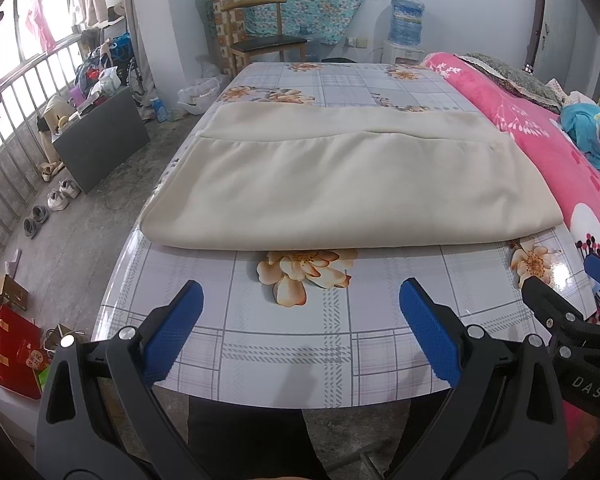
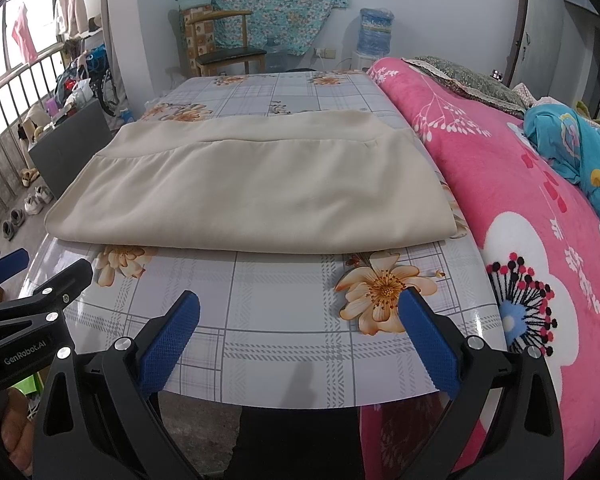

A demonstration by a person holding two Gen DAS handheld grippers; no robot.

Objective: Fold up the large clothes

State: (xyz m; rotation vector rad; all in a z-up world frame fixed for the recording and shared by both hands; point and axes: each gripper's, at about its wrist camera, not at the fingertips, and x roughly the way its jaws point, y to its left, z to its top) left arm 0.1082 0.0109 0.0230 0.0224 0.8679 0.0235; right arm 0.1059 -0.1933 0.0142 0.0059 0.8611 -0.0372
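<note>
A large cream garment point(image 1: 348, 184) lies folded flat in a wide rectangle on the floral checked table point(image 1: 292, 336); it also shows in the right wrist view point(image 2: 252, 196). My left gripper point(image 1: 300, 320) is open and empty above the table's near edge, short of the garment's folded front edge. My right gripper point(image 2: 300, 332) is open and empty, also near the front edge, to the right of the left one. The right gripper's fingers point(image 1: 548, 304) show at the right of the left wrist view, and the left gripper's fingers point(image 2: 60, 280) at the left of the right wrist view.
A pink flowered blanket point(image 2: 520, 208) on a bed runs along the table's right side, with a blue cloth point(image 2: 580, 152) on it. A wooden chair point(image 1: 260, 40) and a water dispenser point(image 1: 406, 28) stand beyond the table. Shoes, bags and a dark box point(image 1: 100, 144) sit on the floor at left.
</note>
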